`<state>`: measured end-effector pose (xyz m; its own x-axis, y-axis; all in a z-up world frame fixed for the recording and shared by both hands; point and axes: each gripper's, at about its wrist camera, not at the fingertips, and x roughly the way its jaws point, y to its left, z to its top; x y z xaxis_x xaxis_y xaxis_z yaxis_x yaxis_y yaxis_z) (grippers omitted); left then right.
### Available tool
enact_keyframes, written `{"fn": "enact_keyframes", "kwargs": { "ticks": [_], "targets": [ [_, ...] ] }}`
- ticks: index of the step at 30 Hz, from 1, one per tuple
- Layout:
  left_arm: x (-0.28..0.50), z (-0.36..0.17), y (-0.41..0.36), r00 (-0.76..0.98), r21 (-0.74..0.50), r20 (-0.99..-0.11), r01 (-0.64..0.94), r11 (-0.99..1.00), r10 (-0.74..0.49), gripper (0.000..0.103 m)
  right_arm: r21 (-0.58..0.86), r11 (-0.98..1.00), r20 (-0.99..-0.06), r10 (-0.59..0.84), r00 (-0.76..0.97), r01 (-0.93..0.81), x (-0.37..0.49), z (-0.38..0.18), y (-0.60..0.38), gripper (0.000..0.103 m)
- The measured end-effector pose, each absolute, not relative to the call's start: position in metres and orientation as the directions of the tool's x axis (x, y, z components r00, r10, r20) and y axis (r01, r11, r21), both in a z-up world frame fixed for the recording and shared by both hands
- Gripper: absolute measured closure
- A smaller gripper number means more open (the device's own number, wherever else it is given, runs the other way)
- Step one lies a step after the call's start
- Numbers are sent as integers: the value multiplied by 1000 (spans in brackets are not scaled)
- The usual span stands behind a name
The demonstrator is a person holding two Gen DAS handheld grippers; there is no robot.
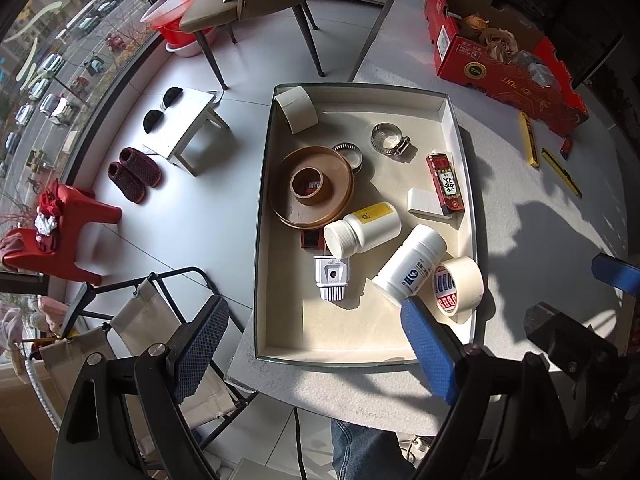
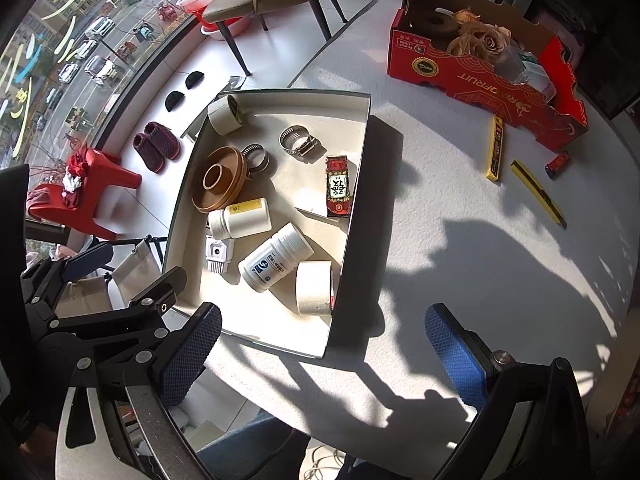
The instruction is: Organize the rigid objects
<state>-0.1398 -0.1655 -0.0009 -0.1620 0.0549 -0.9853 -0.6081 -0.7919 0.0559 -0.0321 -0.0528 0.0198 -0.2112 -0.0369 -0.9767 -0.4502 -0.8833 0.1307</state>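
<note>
Nearest, both claws hang wide open and empty above the counter (image 2: 460, 208): the left claw (image 1: 316, 344) over the near edge of the shallow tray (image 1: 262, 208), the right claw (image 2: 320, 356) over the tray's near corner and bare counter. Just beyond, at the tray's 5 o'clock corner, a masking tape roll (image 1: 460, 284) leans against a white pill bottle (image 1: 412, 266); a second bottle (image 1: 362, 230) and a white plug (image 1: 331, 278) lie toward 7 o'clock. All look light, stiff and smooth, so the bottles may roll; gripping across the barrel seems safest. Farther, at 12 o'clock, sit a hose clamp (image 1: 390, 140) and another tape roll (image 1: 298, 110). Farthest, toward 2 o'clock on the counter, yellow utility knives (image 2: 496, 148) lie outside the tray, by the red fruit carton (image 2: 480, 76).
</note>
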Motion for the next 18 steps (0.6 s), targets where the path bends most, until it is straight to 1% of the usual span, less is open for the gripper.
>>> {"fn": "enact_keyframes", "kwargs": {
  "ticks": [18],
  "targets": [
    [-142,-7,-171,-142,48,-989,-584,-810,43,13,101,-906,-977,-13,-213,-411,-35,24,-60,1]
  ]
}}
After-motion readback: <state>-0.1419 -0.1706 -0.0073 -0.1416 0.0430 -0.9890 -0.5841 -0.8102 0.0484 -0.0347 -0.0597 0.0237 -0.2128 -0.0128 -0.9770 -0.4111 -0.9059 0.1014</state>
